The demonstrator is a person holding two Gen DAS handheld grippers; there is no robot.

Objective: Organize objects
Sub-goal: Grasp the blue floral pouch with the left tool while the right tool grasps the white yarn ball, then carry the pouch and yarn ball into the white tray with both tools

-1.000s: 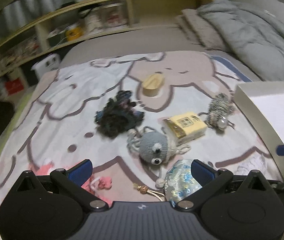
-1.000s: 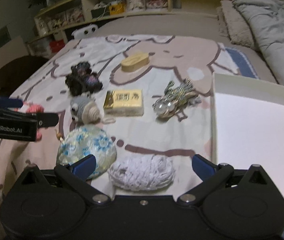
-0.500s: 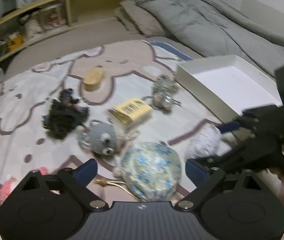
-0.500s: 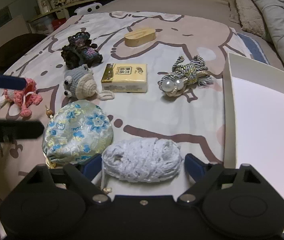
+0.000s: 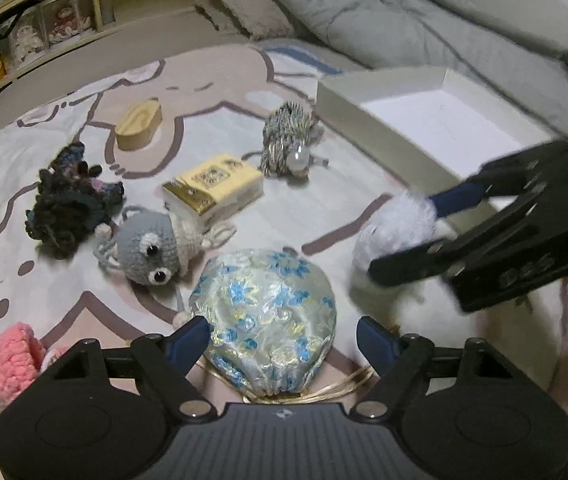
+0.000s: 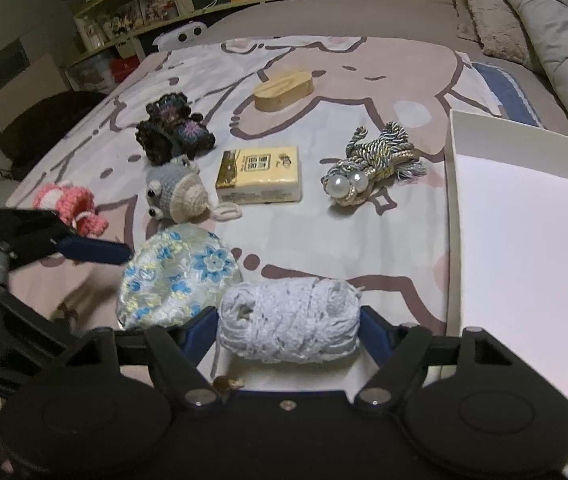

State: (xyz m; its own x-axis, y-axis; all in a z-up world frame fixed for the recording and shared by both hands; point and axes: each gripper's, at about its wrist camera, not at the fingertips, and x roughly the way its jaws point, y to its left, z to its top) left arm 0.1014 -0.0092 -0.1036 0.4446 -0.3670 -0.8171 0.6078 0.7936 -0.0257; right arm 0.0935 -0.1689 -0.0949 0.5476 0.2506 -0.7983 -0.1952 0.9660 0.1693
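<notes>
A blue-flowered pouch (image 5: pixel 268 312) lies on the bedspread between the fingers of my left gripper (image 5: pixel 282 342). Its jaws are closing: the left pad touches the pouch and a gap shows at the right pad. A white yarn ball (image 6: pixel 288 324) sits between the fingers of my right gripper (image 6: pixel 288 332). Those jaws are closing too, with both pads against the ball's ends. The left wrist view shows the same yarn ball (image 5: pixel 396 232) clamped from the right. The pouch (image 6: pixel 180 276) lies just left of the ball.
An open white box (image 6: pixel 524 216) stands to the right. On the bedspread lie a grey crochet toy (image 5: pixel 144 248), a yellow tissue pack (image 5: pixel 216 188), a dark crochet piece (image 5: pixel 68 204), an oval wooden box (image 5: pixel 138 126), a rope toy with pearls (image 5: pixel 288 146) and a pink crochet toy (image 5: pixel 0 372).
My left gripper swung right and sank over the flowered pouch, and its jaws narrowed. My right gripper's jaws drew in onto the yarn ball and it edged a little closer.
</notes>
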